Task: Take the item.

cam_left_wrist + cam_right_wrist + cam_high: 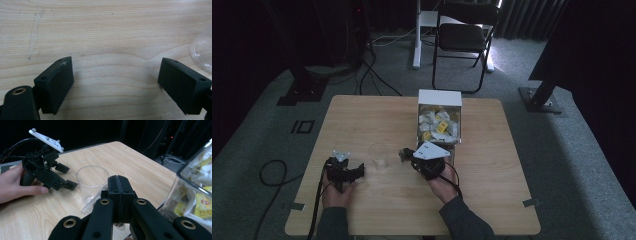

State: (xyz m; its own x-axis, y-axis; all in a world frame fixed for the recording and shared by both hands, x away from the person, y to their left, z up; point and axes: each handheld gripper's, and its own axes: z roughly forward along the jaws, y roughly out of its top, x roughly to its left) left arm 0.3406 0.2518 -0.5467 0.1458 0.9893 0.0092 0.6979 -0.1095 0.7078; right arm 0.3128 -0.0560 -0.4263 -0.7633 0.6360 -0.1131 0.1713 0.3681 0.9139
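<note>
- High view: a clear plastic cup (378,155) stands upright on the bench (362,120), between the left tool (354,172) at about 8 o'clock from it and the right tool (404,154) at 3 o'clock.
- A box (439,97) of tea-bag packets (438,125) stands open at about 1 o'clock from the cup, just behind the right tool.
- Left gripper view: the left tool (116,75) has its jaws spread wide with nothing but bare bench between them; the cup's edge (202,52) shows at 3 o'clock, beside the jaws and not touched.
- Right gripper view: the right tool (119,185) has its jaws pressed together. A bit of clear film seems to lie at their base, but whether it is gripped cannot be told.
- In the same view the cup (92,183) stands just beyond the jaw tips, and the left tool (65,176) held in the left hand (17,183) lies at 9 o'clock from it.
- Handling, as a judgement: the cup looks thin-walled, very light, smooth and easily crushed or tipped. A light squeeze across the wall a little below the rim, or one jaw inside and one outside the rim, would likely hold it best.
- The packets look soft, flat and light; pinch one by an edge.
</note>
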